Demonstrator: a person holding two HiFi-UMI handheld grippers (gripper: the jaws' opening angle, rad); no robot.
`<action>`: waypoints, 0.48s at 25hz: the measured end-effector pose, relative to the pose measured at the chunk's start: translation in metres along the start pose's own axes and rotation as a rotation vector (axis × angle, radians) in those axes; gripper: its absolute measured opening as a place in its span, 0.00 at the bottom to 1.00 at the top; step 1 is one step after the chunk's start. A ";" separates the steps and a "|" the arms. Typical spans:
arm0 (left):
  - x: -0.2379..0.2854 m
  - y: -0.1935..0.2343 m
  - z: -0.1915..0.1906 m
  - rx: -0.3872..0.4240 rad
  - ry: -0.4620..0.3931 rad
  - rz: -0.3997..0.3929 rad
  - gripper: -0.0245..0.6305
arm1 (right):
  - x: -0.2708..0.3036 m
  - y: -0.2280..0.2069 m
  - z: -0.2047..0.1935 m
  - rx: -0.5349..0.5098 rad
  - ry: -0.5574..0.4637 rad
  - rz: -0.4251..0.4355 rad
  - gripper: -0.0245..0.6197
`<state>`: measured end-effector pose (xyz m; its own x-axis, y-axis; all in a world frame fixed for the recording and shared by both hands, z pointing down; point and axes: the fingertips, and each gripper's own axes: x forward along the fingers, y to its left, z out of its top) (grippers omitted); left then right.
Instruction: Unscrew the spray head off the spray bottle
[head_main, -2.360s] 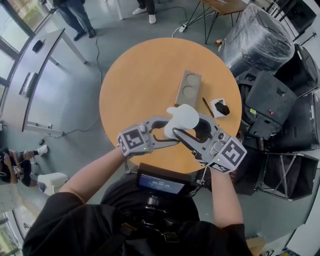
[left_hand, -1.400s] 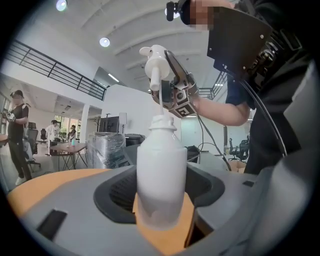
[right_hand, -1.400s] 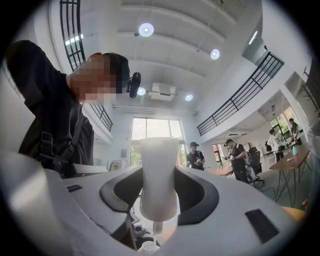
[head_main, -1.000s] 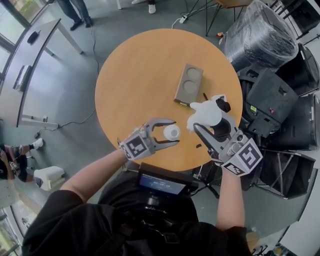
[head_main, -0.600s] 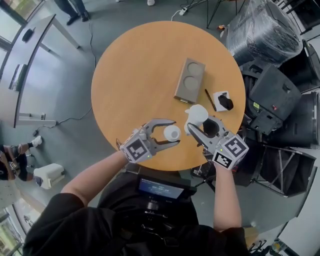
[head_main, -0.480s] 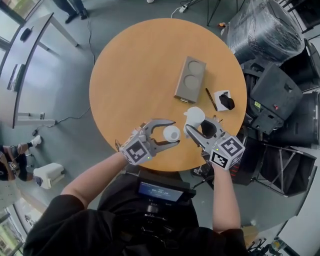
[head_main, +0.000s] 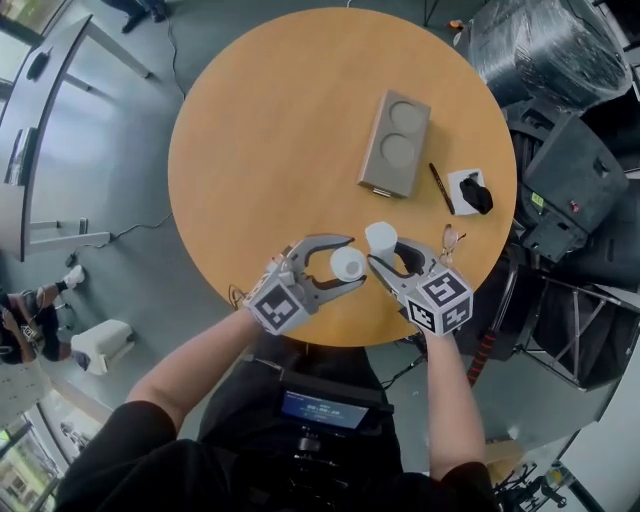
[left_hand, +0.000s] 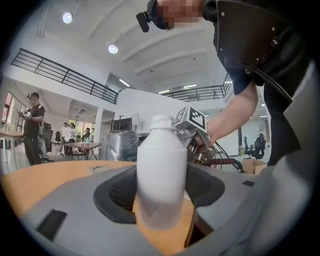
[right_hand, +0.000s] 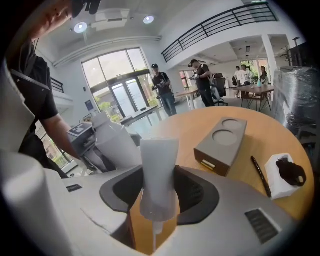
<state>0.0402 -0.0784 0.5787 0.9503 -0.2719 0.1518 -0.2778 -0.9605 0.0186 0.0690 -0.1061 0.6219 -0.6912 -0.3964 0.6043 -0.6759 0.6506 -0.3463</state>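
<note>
The left gripper (head_main: 350, 262) clamps the white spray bottle (left_hand: 161, 170) upright by its body, its bare neck at the top, over the near part of the round wooden table (head_main: 260, 150). The right gripper (head_main: 388, 248) grips the spray head (right_hand: 159, 167), which is off the bottle and just beside it, its thin tube hanging below the jaws. Farther back on the table lie a gray block (head_main: 395, 143) with 2 round recesses and a pen (head_main: 441, 188).
</note>
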 end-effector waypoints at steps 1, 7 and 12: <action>0.001 0.003 -0.008 -0.005 0.003 0.007 0.51 | 0.007 -0.004 -0.007 0.002 0.017 -0.002 0.35; 0.009 0.009 -0.065 -0.055 0.036 0.013 0.51 | 0.042 -0.023 -0.055 -0.003 0.138 -0.037 0.35; 0.011 0.008 -0.105 -0.044 0.081 0.007 0.51 | 0.069 -0.035 -0.086 -0.133 0.271 -0.124 0.35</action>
<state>0.0333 -0.0827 0.6839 0.9343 -0.2712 0.2314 -0.2920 -0.9545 0.0602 0.0673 -0.1010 0.7371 -0.5004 -0.3027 0.8112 -0.6987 0.6945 -0.1719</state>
